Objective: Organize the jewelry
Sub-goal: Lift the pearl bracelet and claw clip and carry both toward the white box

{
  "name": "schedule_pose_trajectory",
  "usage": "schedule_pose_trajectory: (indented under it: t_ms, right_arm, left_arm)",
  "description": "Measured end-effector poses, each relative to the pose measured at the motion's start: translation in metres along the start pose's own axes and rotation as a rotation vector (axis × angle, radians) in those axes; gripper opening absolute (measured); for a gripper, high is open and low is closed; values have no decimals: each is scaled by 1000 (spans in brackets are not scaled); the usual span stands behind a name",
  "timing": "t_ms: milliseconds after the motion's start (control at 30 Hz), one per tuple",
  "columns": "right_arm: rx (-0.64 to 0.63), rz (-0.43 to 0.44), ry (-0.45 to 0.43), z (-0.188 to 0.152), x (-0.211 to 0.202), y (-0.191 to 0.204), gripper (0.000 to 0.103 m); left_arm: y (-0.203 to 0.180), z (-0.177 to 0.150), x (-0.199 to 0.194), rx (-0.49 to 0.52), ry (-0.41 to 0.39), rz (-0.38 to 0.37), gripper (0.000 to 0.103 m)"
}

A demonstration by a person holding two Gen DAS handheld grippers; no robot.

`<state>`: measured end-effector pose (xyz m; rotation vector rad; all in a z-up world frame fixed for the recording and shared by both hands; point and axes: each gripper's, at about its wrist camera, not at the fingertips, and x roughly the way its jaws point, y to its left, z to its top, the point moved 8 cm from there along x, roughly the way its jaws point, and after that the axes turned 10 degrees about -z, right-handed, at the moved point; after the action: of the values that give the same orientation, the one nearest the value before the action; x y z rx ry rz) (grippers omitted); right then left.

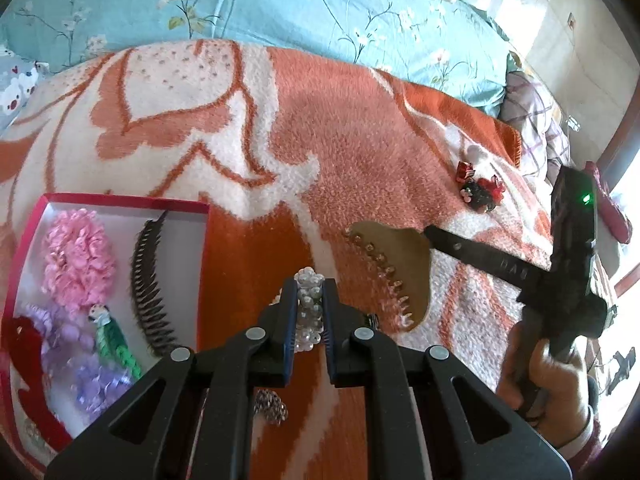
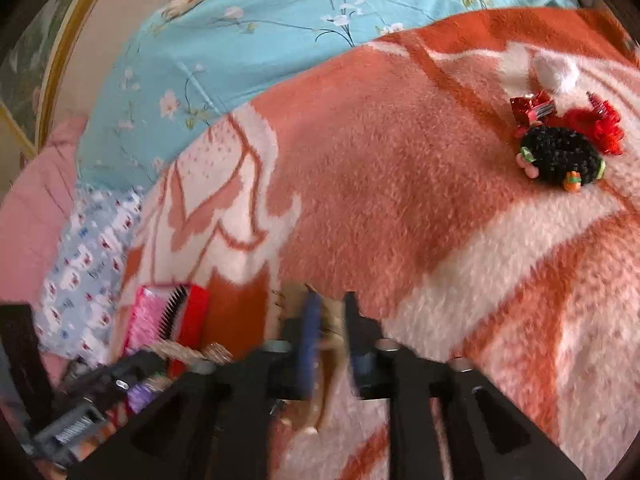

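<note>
Orange-and-white fleece blanket (image 1: 360, 128) carries all items. The red-rimmed white cardboard box (image 1: 120, 204) holds a pink fabric flower (image 1: 78, 256) and a black toothed comb (image 1: 150, 284). Right gripper (image 1: 430, 240) jaws grasp the tan beaded comb (image 1: 394, 264). Left gripper (image 1: 310, 320) jaws are clenched on the pearl-and-sequin bracelet (image 1: 309, 304).

A blanket (image 1: 340, 128) covers the bed, with a sheet (image 1: 300, 8) behind it. At the blanket's left edge sits a box (image 1: 120, 202) holding a comb (image 1: 150, 284), a flower (image 1: 78, 256) left of it, and a doll (image 1: 112, 336) before them. A fan comb (image 1: 396, 264) lies right of the box. Hair ties (image 2: 560, 152) cluster near the far right corner.
</note>
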<state>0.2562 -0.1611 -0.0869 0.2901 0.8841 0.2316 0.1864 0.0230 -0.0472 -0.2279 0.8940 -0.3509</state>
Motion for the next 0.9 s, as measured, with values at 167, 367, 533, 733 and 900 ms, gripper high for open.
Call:
schedule_pose_trajectory:
  t_ms: [167,367,533,733,900]
  right_arm:
    - [-45,22,21,-16,7,16,68]
    - [-41,109,13,-21,-1,34,68]
    - [-148,87,26,-34,3,59,68]
    - [-173,-1,44,-34,22,57,22]
    - [-157,40,14,-33,8,58,22]
  left_arm:
    - [5,-5,-15,-10,-15,4,10]
    - [13,-8,-31,-24,-38,7,10]
    - [22,-12,-36,-47,-44,5,10]
    - [29,-16,-42,-58,-48,15,10]
    - [37,-18,-55,-72,-69,20,10]
